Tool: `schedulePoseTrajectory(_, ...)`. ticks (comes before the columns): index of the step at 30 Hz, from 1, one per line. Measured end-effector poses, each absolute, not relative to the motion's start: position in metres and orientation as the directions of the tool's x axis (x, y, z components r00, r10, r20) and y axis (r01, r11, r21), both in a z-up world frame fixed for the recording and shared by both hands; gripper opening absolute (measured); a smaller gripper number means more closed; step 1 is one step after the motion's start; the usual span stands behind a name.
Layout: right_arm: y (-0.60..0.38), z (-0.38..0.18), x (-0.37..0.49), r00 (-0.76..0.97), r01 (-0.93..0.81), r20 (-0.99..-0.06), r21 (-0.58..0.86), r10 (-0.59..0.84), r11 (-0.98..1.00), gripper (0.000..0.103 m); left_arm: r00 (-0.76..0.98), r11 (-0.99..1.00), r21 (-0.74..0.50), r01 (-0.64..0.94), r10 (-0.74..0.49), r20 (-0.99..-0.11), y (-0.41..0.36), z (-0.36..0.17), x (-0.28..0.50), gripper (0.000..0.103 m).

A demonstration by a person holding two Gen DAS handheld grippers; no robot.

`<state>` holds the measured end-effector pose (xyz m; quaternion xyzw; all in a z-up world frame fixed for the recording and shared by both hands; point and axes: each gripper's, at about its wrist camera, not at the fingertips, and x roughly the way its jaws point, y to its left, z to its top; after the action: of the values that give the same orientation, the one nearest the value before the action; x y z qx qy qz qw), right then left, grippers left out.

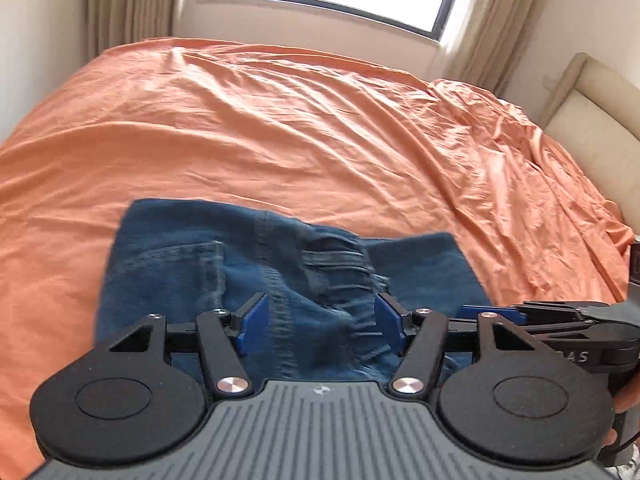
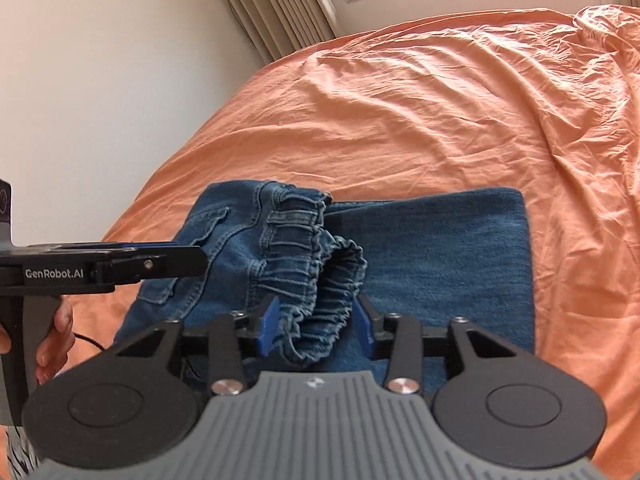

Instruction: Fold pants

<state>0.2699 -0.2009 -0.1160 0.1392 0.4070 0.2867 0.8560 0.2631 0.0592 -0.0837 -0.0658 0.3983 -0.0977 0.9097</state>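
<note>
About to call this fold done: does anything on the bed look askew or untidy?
Yes. The jeans lie folded on the orange sheet, but the elastic waistband stands bunched and curled open on top rather than flat. It sits between the open right gripper pads. The sheet is wrinkled throughout.

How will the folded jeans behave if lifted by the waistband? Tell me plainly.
The jeans will probably sag and unfold: the denim lies in soft layers on the bed. The gathered elastic waistband likely stretches and bunches when gripped. The cloth looks thick, so probably heavyish and not slippery.
</note>
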Motion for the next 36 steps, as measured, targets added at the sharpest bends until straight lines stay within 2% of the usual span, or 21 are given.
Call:
schedulePoseTrajectory(5,-0.168,-0.130,0.315,0.502,-0.348,-0.605,0.513,0.618,0.785,0.044,0.678,0.978,-0.208,0.022,-0.168,-0.716,0.109,-0.094,0.280,0.071)
schedulePoseTrajectory(13,-0.133,-0.167,0.372,0.462,-0.283,-0.628,0.565,0.626,0.775,0.044,0.679,0.967,-0.255,-0.025,-0.171,-0.714,0.148,-0.114,0.287,0.071)
schedulePoseTrajectory(15,-0.131,-0.165,0.374,0.473,-0.276,-0.624,0.566,0.623,0.777,0.031,0.682,0.963,-0.265,-0.037,-0.170,-0.712,0.154,-0.117,0.285,0.071)
schedulePoseTrajectory(16,-0.130,-0.159,0.372,0.483,-0.295,-0.624,0.545,0.614,0.785,0.020,0.683,0.961,-0.273,-0.042,-0.171,-0.710,0.157,-0.117,0.284,0.071)
schedulePoseTrajectory(17,-0.129,-0.149,0.368,0.495,-0.323,-0.616,0.524,0.612,0.788,0.015,0.685,0.958,-0.282,-0.046,-0.175,-0.707,0.159,-0.117,0.284,0.071)
schedulePoseTrajectory(21,-0.130,-0.101,0.335,0.532,-0.417,-0.548,0.495,0.646,0.763,0.008,0.705,0.949,-0.311,-0.055,-0.184,-0.685,0.168,-0.111,0.276,0.069)
schedulePoseTrajectory(26,-0.158,-0.045,0.286,0.504,-0.430,-0.365,0.680,0.783,0.594,0.007,0.727,0.937,-0.348,-0.033,-0.216,-0.651,0.170,-0.097,0.267,0.068)
schedulePoseTrajectory(27,-0.163,-0.044,0.279,0.514,-0.419,-0.356,0.689,0.780,0.591,0.007,0.727,0.939,-0.344,-0.028,-0.217,-0.652,0.169,-0.096,0.266,0.068)
schedulePoseTrajectory(32,-0.188,-0.103,0.287,0.534,-0.170,-0.494,0.732,0.686,0.659,0.007,0.687,0.954,-0.297,-0.029,-0.197,-0.700,0.160,-0.105,0.272,0.068)
schedulePoseTrajectory(36,-0.192,-0.141,0.300,0.527,-0.089,-0.568,0.703,0.632,0.706,0.007,0.657,0.963,-0.268,-0.040,-0.177,-0.733,0.155,-0.118,0.277,0.067)
